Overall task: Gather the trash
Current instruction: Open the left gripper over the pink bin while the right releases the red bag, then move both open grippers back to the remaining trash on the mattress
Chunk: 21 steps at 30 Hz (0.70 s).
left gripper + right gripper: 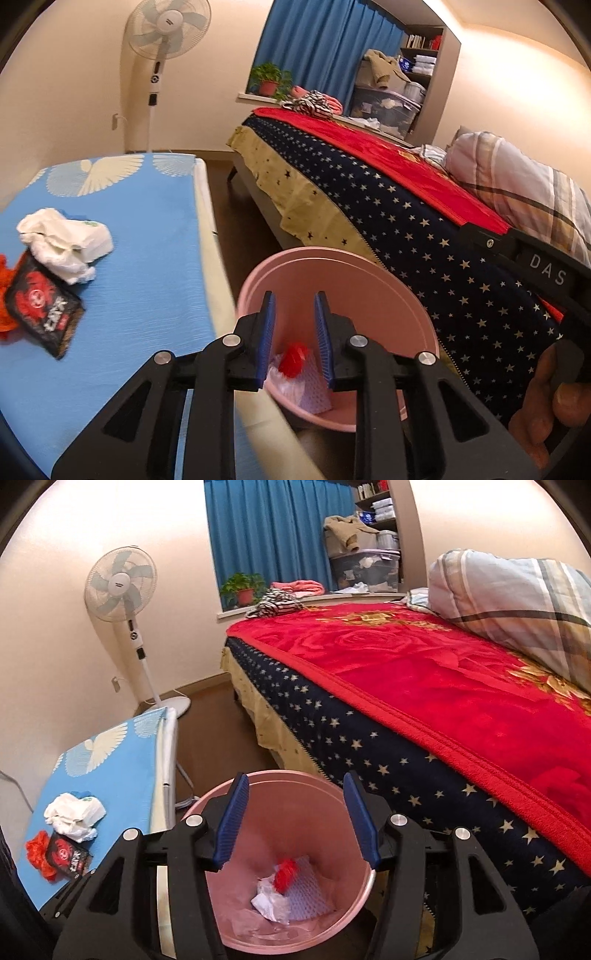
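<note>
A pink bin (369,280) stands on the floor between the blue-covered table (147,229) and the bed. My left gripper (294,299) is open above its rim, with nothing between the blue pads. A red scrap (293,359) shows blurred below them, inside the bin. My right gripper (296,779) is open wider over the same bin (354,893), which holds the red scrap (285,875), crumpled white paper (269,901) and a dotted sheet (310,893). On the table lie white tissues (62,240), a black and red wrapper (44,306) and an orange scrap (3,295).
The bed (406,686) with a red blanket and starred cover runs along the right, close to the bin. A standing fan (122,587) is by the far wall. A hand (546,387) holding the other gripper shows at the left wrist view's right edge.
</note>
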Available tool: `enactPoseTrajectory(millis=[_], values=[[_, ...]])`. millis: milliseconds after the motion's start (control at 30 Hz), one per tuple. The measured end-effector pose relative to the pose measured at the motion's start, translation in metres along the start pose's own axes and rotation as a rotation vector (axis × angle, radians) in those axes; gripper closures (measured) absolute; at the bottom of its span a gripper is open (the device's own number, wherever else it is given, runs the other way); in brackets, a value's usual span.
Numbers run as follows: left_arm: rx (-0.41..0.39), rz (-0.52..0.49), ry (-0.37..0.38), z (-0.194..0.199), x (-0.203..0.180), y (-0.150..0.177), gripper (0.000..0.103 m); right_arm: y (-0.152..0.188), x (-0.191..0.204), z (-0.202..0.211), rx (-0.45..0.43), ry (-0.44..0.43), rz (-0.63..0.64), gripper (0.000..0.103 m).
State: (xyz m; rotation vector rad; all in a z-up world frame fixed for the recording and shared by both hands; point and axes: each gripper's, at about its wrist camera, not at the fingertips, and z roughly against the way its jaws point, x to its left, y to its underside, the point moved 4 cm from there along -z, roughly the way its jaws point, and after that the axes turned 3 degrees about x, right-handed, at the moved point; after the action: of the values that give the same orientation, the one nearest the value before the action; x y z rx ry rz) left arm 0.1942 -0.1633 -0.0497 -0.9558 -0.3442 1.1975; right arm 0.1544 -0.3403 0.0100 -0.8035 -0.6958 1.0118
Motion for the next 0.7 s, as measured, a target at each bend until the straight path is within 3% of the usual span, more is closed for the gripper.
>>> enactPoseTrajectory(millis=[300,700], values=[[-0.065,0.053,-0.104,0.047,0.043,0.002,0.081,0.013,0.033,0.015,0.001,-0.121,0.043,0.053],[-0.163,0.193,-0.31,0.105,0.123,0.006,0.081,0.049,0.104,0.018,0.044,-0.267,0.159,0.066]])
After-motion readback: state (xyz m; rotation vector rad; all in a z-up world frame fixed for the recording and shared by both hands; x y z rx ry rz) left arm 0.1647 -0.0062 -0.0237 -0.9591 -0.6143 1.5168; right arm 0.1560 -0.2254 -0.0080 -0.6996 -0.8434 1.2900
